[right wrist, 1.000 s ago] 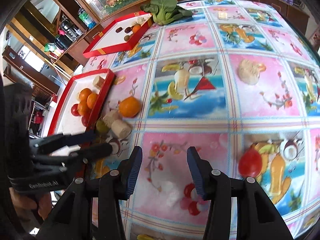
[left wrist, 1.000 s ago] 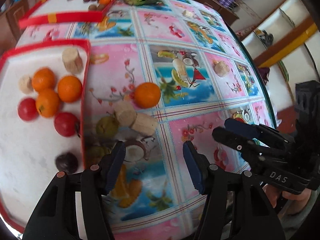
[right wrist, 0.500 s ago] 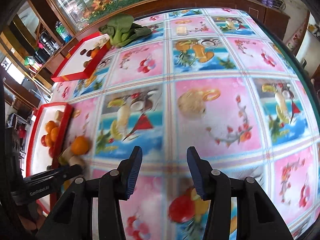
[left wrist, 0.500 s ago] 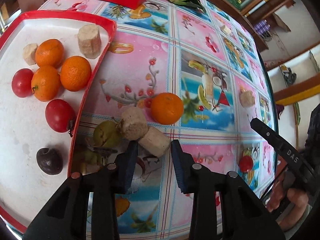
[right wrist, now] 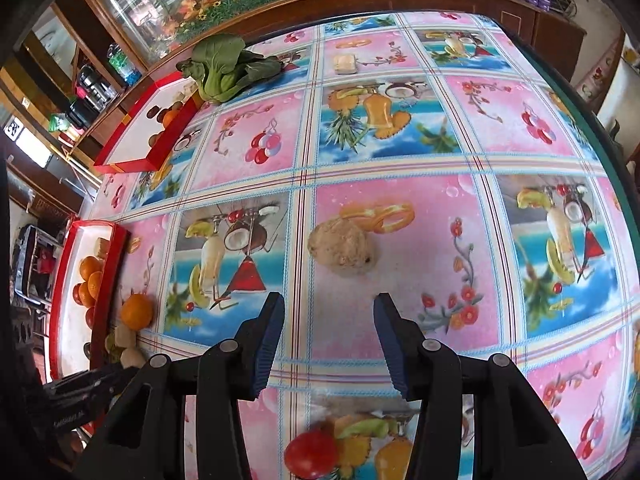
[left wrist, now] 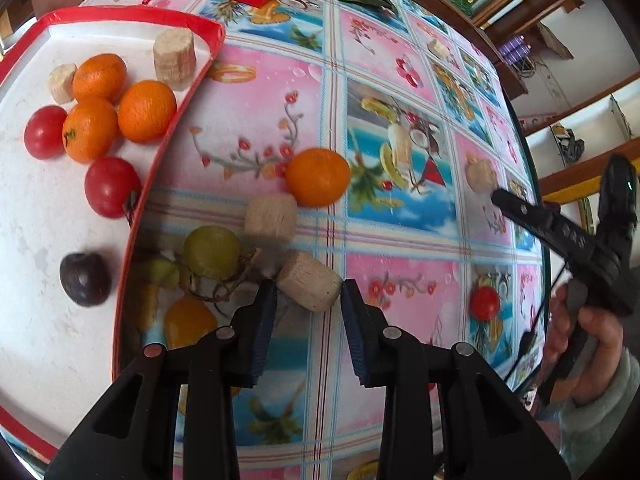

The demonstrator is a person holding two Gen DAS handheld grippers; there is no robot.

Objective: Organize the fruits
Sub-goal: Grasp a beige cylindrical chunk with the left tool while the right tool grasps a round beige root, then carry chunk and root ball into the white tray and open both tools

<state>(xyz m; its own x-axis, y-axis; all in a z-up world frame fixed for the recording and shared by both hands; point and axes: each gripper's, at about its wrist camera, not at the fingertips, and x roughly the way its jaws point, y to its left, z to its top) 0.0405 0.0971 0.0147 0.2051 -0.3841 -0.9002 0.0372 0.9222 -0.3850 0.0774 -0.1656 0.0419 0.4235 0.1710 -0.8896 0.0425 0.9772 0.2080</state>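
Our left gripper point(left wrist: 308, 300) has its fingers apart around one of two beige cork-like chunks point(left wrist: 310, 286) on the tablecloth, not squeezing yet. Past it sit green grapes point(left wrist: 211, 252) and one loose orange point(left wrist: 318, 177). The red tray point(left wrist: 136, 216) holds three oranges, two tomatoes, one dark plum. Our right gripper point(right wrist: 328, 332) is wide open, nothing held, with a rough tan lump point(right wrist: 342, 246) just ahead of its tips.

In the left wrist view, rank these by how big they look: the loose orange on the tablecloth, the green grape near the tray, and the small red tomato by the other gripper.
1. loose orange
2. green grape
3. red tomato

The tomato lies near the fisheye edge, so its true size is unsure.
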